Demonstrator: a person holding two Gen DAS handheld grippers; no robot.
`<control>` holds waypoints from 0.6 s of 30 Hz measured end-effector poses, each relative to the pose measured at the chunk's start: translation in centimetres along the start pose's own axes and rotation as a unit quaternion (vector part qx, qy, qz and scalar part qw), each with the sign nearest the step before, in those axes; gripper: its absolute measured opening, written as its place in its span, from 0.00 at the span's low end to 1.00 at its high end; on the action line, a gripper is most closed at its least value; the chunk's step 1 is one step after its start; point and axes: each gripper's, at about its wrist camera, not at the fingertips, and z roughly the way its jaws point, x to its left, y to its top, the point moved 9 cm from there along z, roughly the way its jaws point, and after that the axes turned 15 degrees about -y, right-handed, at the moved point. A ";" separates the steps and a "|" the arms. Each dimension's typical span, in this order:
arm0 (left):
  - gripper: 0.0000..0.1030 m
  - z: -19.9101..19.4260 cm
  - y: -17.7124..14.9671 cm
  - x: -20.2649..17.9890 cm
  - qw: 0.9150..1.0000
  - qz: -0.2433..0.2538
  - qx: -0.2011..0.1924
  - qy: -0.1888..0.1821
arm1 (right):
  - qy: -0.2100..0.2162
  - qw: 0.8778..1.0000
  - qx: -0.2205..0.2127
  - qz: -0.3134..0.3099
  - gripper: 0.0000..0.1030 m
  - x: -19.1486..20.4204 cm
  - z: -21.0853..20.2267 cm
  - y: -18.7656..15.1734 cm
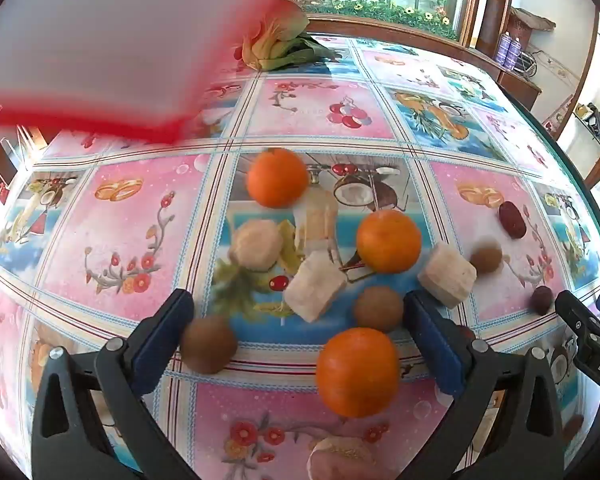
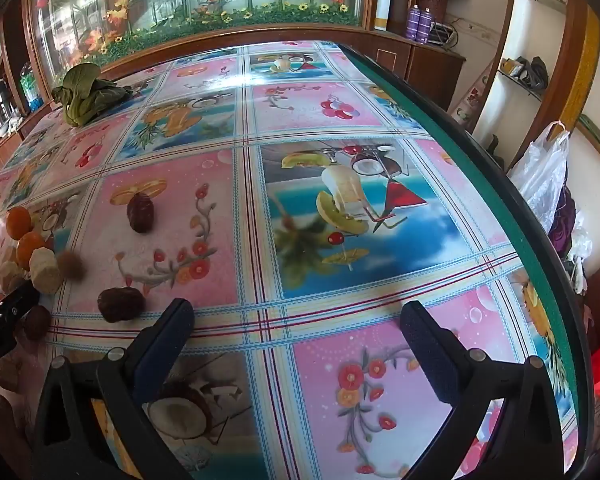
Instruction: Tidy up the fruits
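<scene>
A: What does the left wrist camera give you?

B: The left gripper (image 1: 296, 312) with its jaws spread wide, holding nothing. The fruit lies loose on the tablecloth (image 1: 148, 216) around and between the fingers: three oranges, the far one (image 1: 277, 178), the middle one (image 1: 389, 241) and the near one (image 1: 358, 372), which sits between the fingers but touches neither.

A: Anything besides oranges?

B: Pale chunks, one rounded (image 1: 257, 244), one blocky (image 1: 314, 286), one just past the right finger (image 1: 447, 282). Brown balls too: one (image 1: 209, 344) right beside the left finger, one (image 1: 379, 309) beside the right finger, one smaller (image 1: 486, 257) further out. Two dark red dates, one (image 1: 512, 220) far right, another (image 1: 542, 300) near the right gripper's tip at the frame edge.

A: And the right wrist camera?

B: The right gripper (image 2: 296, 316) is equally wide and empty, over a bare stretch of cloth. The fruit is crowded at its left edge, well apart from its fingers, so most of the pile is small or cut off there. The dates show better: one upright (image 2: 140, 211), one lying (image 2: 121, 304) near the left finger.

A: What does only one view show?

B: Only the left has a blurred white, red-edged sheet (image 1: 100, 48) filling its upper left corner. Only the right shows the table's green rim (image 2: 512, 216) and a plastic bag (image 2: 544, 176) beyond it. Both show the leafy greens (image 2: 86, 94) at the far side.
</scene>
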 end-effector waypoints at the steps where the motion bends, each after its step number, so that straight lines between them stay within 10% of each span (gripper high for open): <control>1: 1.00 0.0 0.0 0.0 1.000 0.000 0.001 0.000 | 0.001 1.000 0.000 0.000 1.00 0.0 0.0 0.0; 18: 1.00 0.0 0.0 0.0 1.000 -0.001 0.001 -0.001 | 0.003 1.000 0.002 0.002 1.00 0.1 0.0 0.0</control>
